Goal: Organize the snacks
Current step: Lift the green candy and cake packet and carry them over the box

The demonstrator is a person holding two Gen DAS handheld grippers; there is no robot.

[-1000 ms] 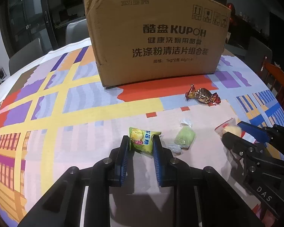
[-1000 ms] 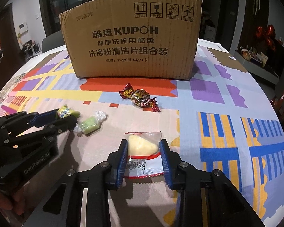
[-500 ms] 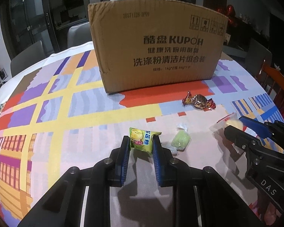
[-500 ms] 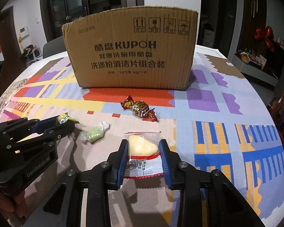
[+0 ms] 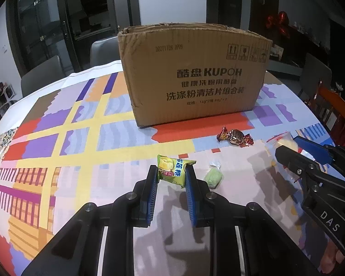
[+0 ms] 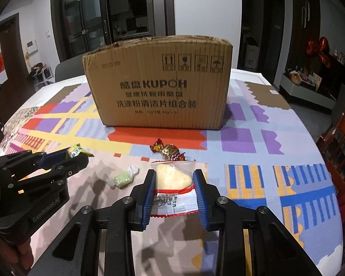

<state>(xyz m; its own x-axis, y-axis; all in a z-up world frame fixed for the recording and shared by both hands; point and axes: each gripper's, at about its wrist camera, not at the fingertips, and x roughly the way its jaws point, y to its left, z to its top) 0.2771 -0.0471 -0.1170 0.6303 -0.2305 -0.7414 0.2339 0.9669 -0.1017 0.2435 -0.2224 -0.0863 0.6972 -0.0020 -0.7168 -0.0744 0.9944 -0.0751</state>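
Carrying both snacks up, each hand-held gripper clamps 1: left hand-held gripper (image 5: pixel 170 172) the green candy packet (image 5: pixel 172 170), right hand-held gripper (image 6: pixel 173 180) the yellow pastry packet (image 6: pixel 172 179); clear the far cardboard box (image 5: pixel 193 73) rim before releasing.

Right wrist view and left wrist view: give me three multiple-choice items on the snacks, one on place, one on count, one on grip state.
1. Where does the red-gold candy lie?
A. in front of the cardboard box
B. inside it
C. on a chair

2. How many snacks lie loose on the tablecloth?
A. none
B. two
C. five

3. The right gripper is:
A. empty
B. shut on the yellow cake packet
C. shut on the candy

Answers: 1 A, it sits just before the box's front wall. 2 B, that candy and the pale green candy. 3 B, both fingers press the packet.
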